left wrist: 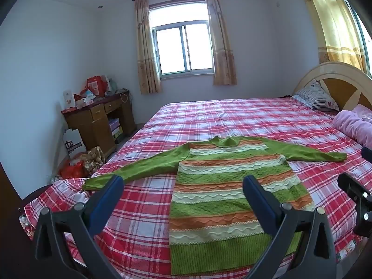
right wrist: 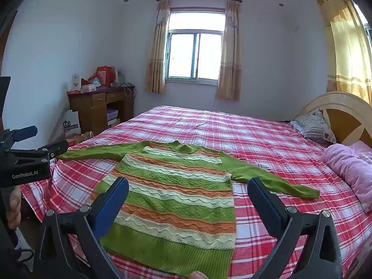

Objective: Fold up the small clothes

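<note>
Left wrist view: green knit sweater with orange and cream wavy stripes lies flat on the bed with the red-and-white plaid sheet, hem at the near edge, collar toward the far side, both plain green sleeves spread out left and right. Left claw hangs above the near left part of the sweater, blue-padded fingers wide apart, nothing between them; its left finger sits over the left sleeve cuff area, its right finger over the sweater body. Right claw shows only as a black edge at the far right of this view. Right wrist view: right claw also spread wide and holding nothing, framing the sweater body and the right sleeve. Left claw visible at left edge, level with the left sleeve cuff; contact with the cuff can't be told. Pink folded blanket on the bed's right side, striped pillow against the wooden headboard. Brown wooden bench with red boxes stands left by the far wall, under-window area behind the bed, curtained window centred.
</note>
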The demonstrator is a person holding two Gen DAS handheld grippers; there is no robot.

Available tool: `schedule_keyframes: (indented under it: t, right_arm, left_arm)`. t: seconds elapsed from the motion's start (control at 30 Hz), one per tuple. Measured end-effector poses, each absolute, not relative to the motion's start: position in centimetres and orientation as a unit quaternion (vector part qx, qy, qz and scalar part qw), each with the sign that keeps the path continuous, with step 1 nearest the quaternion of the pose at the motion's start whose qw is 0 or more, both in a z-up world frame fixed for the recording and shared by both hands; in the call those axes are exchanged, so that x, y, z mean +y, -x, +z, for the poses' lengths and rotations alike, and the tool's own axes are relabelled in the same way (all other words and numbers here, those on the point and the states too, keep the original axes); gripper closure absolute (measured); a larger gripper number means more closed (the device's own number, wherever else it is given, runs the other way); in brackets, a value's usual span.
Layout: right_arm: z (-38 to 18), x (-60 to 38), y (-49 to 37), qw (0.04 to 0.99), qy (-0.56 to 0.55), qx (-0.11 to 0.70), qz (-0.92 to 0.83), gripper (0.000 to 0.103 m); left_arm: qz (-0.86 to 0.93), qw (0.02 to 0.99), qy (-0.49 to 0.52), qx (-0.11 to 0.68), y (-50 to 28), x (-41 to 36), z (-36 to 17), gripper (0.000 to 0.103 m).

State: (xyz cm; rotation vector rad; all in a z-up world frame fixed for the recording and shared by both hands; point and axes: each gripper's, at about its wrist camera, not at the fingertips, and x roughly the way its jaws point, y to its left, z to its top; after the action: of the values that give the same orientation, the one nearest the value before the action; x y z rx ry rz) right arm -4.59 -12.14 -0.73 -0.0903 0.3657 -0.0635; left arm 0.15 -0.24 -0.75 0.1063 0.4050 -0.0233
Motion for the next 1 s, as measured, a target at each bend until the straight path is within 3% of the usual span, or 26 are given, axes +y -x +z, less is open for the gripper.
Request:
schedule_keyframes:
  t: [1.0]
  right_arm:
    - [-0.83,-11.78,4.35,0.981,0.045,0.186,-0.031,0.001]
  left_arm:
    - [-0.011,0.978,-0.045,0.205,-0.44,0.22,-0.76,0.0]
